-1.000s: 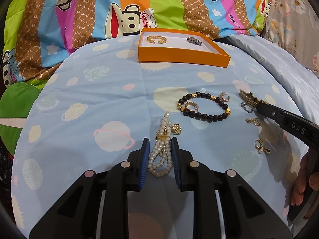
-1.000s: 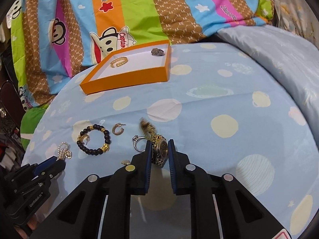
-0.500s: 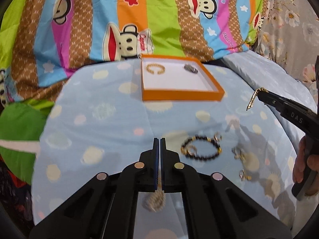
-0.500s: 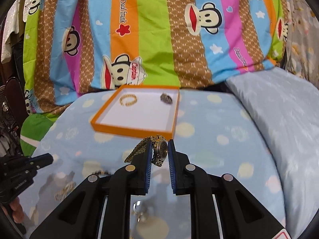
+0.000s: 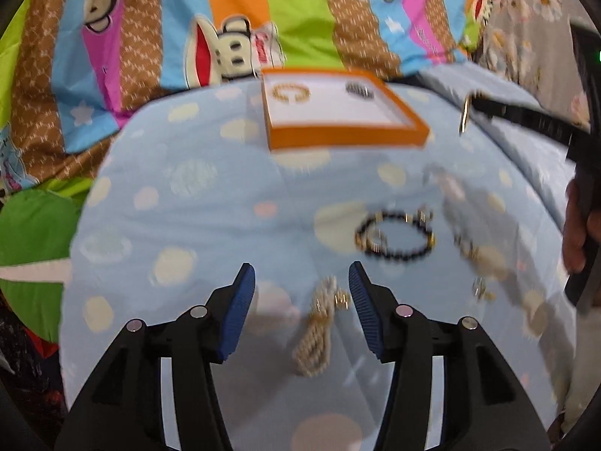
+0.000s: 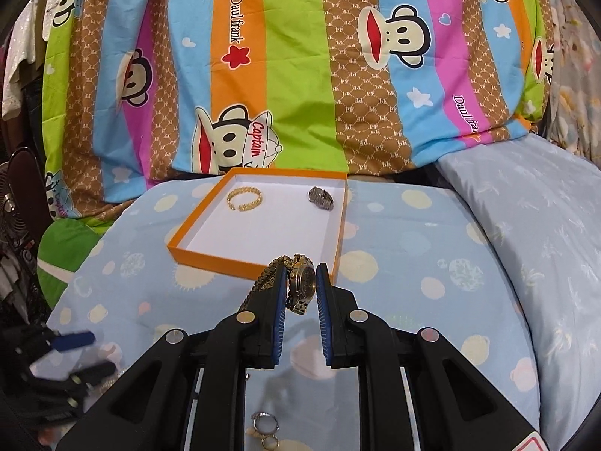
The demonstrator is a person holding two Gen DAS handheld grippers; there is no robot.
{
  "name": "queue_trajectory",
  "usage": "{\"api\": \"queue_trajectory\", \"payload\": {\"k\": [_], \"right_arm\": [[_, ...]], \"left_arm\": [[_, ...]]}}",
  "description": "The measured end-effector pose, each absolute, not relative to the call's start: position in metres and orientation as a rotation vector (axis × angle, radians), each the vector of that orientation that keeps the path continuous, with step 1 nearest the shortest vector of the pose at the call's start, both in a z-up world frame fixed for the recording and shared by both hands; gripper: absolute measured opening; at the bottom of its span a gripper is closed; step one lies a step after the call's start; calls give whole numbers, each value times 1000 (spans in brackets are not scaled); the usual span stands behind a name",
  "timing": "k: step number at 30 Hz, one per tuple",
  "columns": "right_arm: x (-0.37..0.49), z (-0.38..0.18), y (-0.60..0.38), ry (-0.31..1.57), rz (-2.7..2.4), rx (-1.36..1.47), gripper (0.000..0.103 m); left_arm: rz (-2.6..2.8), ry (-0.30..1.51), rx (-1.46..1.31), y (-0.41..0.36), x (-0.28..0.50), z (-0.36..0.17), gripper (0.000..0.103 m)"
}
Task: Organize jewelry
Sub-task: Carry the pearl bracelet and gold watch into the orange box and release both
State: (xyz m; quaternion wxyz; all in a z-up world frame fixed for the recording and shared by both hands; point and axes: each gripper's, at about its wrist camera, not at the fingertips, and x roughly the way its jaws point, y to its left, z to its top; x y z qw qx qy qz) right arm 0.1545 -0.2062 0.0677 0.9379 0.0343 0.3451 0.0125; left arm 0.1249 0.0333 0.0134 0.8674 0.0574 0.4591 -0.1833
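My right gripper (image 6: 298,282) is shut on a gold watch (image 6: 302,282) and holds it in the air just before the near edge of the orange tray (image 6: 210,257). The tray holds a gold bangle (image 6: 244,198) and a dark ring-like piece (image 6: 320,198). My left gripper (image 5: 302,285) is open above the bed, with the pearl bracelet (image 5: 317,329) lying on the sheet between its fingers. A black bead bracelet (image 5: 394,235) lies ahead to the right. The right gripper also shows in the left wrist view (image 5: 465,112), with the watch strap hanging.
Small gold rings and earrings (image 5: 479,289) lie scattered on the blue spotted sheet (image 5: 210,195) at the right. More rings (image 6: 265,430) lie under the right gripper. A striped monkey-print quilt (image 6: 293,64) rises behind the tray. A pale pillow (image 6: 533,218) lies to the right.
My left gripper has opened and the pearl bracelet has dropped back onto the sheet. My right gripper has carried the watch forward to the tray's near edge.
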Motion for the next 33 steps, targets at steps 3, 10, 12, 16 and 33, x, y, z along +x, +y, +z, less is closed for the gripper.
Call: {"api": "queue_trajectory", "payload": {"k": [3,10,12,16,33], "right_arm": [[152,65,-208,713,25,79,15],[154,64,-210,717,22,69,15],[159,65,-210,719,28,68,15],[178,67,-209,724,35,38,15],[332,32,-201,734,-65,-269,15]], "left_arm": [[-394,1009,125,30,122,-6,46],[-407,973,153,24,115,-12,15],[-420,976,145,24,116,-11,14],[-456,965,121,24,125,4,14],[-324,846,114,-42,335,50,14]]}}
